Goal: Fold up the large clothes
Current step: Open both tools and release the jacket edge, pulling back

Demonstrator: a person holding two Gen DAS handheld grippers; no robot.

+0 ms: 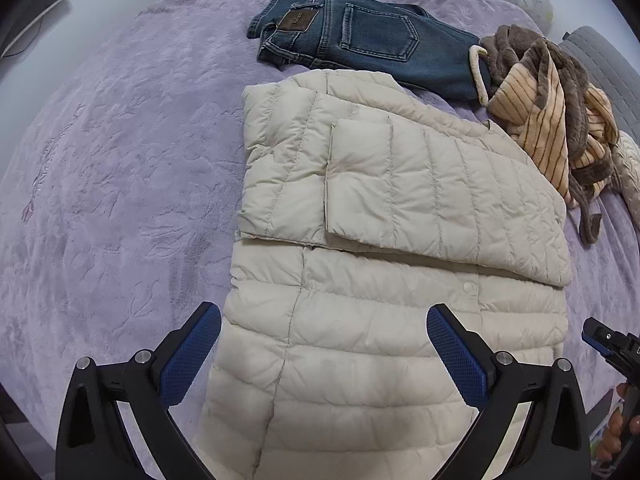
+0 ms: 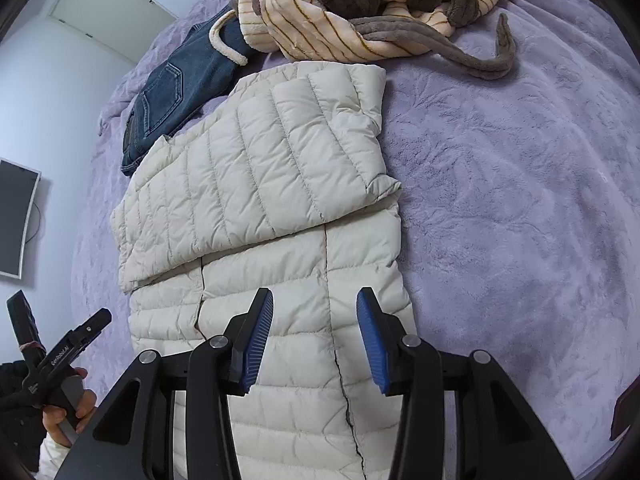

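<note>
jacket: cream puffer jacket (image 1: 384, 264) flat on purple blanket (image 1: 112, 184), sleeves folded across chest
axis: long axis 6 to 12 from both grippers
left gripper (image 1: 324, 354): jaws wide, empty, over hem
right gripper (image 2: 316, 336): half open, empty, probably nearer the hem
beyond: jeans (image 1: 360, 36) at 12

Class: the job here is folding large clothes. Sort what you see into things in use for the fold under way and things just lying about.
In use:
- cream quilted jacket, sleeves folded in
- left gripper, open
- right gripper, open

Lying about:
- folded jeans
- striped robe heap
- purple bedspread
</note>
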